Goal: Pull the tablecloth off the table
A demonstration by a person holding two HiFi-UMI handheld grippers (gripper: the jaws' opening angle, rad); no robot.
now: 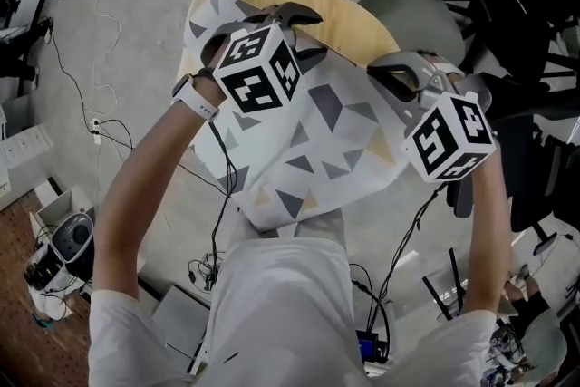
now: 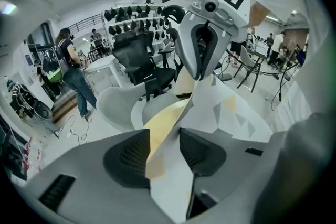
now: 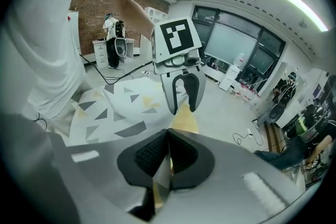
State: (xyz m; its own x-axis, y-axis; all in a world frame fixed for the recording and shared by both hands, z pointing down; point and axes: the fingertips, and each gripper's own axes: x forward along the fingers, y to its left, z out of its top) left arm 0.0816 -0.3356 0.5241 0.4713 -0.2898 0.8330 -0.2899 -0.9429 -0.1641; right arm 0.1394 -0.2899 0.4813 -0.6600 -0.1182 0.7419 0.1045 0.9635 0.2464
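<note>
Starting at the left of the head view, the left tongs (image 2: 164, 150) stand over the upper left part of the tablecloth (image 1: 331, 127). Their own view shows the pads wide apart, with a fold of the cloth standing loose between them, not pinched. The tablecloth, white with grey and yellow triangles, runs its long axis from the bench (image 1: 355, 18) at upper centre down to the person's shirt (image 1: 290, 304) at lower centre. Its narrowed lower end points at the person. Its upper left corner lies over the left rim of the round wooden bench, and the far arc of the top is bare. At centre right, the right tongs (image 3: 167, 157) are closed tight on a thin fold at the cloth's right edge. A grey chair (image 1: 408, 0) sits behind the bench at upper right. The bodies of both tongs cover the cloth's upper edge, so how much of it rests on the wood is unclear. The bench's near half is hidden beneath the cloth.
</note>
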